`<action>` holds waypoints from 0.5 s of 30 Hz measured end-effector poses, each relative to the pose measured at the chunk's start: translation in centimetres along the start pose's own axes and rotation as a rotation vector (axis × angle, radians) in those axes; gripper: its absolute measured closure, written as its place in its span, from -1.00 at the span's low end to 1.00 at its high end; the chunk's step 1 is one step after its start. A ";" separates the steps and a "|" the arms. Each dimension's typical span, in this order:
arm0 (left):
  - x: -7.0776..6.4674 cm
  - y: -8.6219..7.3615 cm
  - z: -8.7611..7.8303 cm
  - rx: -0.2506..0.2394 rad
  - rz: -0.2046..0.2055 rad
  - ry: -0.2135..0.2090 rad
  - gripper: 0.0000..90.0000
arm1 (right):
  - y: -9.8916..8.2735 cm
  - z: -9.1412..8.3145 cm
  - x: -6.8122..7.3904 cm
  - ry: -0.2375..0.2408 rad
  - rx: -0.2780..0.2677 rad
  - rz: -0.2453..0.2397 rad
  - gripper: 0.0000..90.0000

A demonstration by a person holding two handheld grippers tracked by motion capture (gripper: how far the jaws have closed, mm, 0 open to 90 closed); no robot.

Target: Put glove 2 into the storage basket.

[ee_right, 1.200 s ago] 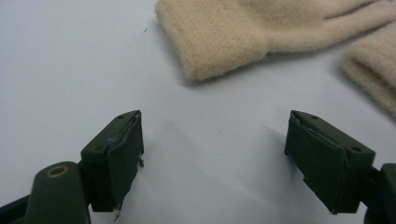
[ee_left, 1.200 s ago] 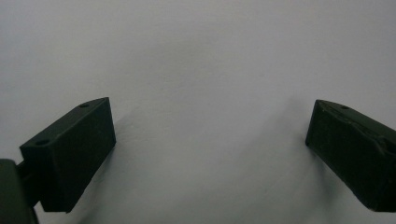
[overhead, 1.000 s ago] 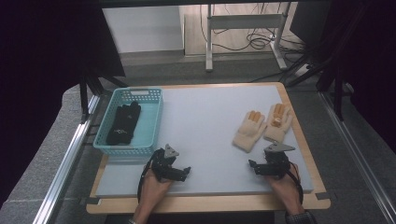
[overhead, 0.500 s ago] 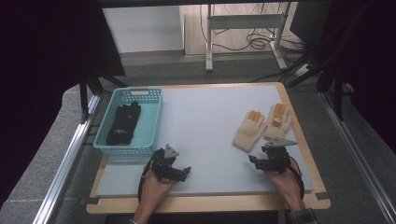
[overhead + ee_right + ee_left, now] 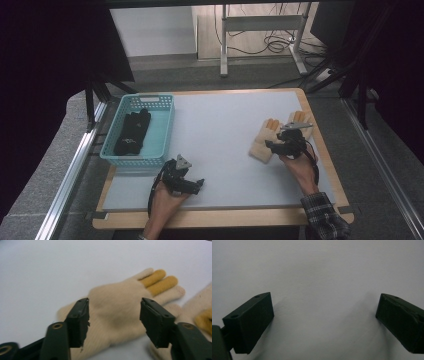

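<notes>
White surface (image 5: 220, 130), wood-edged. Left tool (image 5: 192, 186) released over bare sheet; basket (image 5: 162, 135) beyond it. Right tool (image 5: 113, 322) released astride cream glove (image 5: 117, 312); second glove (image 5: 300, 120) beside.

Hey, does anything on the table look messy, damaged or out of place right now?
Nothing stands out. The blue basket sits upright with dark gloves inside. Two cream gloves lie flat on the mat, beside each other. The right claw is open over the nearer one; the left claw is open above bare mat.

Lab data-collection station: black curtains (image 5: 45, 75) flank the table (image 5: 225, 220), aluminium rails (image 5: 70, 175) at lower left, cables (image 5: 270, 42) at top.
</notes>
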State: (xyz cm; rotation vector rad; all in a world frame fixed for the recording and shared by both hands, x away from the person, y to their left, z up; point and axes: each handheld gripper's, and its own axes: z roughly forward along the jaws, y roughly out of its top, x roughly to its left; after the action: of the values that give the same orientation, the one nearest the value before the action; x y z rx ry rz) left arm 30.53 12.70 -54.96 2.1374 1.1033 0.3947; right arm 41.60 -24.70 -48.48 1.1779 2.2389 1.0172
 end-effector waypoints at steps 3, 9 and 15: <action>0.0 0.0 0.0 0.000 0.000 0.000 -0.96 | 0.6 1.6 -0.3 -0.011 0.006 0.013 -0.32; 0.0 0.0 0.0 0.003 0.004 0.000 -0.96 | 1.1 4.7 -0.4 -0.016 0.033 0.030 -0.49; 0.0 0.0 0.0 0.002 0.004 0.000 -0.96 | 1.0 6.7 0.1 -0.086 0.071 -0.002 -0.49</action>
State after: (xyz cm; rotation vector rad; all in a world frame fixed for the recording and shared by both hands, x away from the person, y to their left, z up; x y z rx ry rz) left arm 30.53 12.73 -54.95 2.1416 1.1003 0.3957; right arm 46.34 -21.54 -52.06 1.2246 2.2249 0.8765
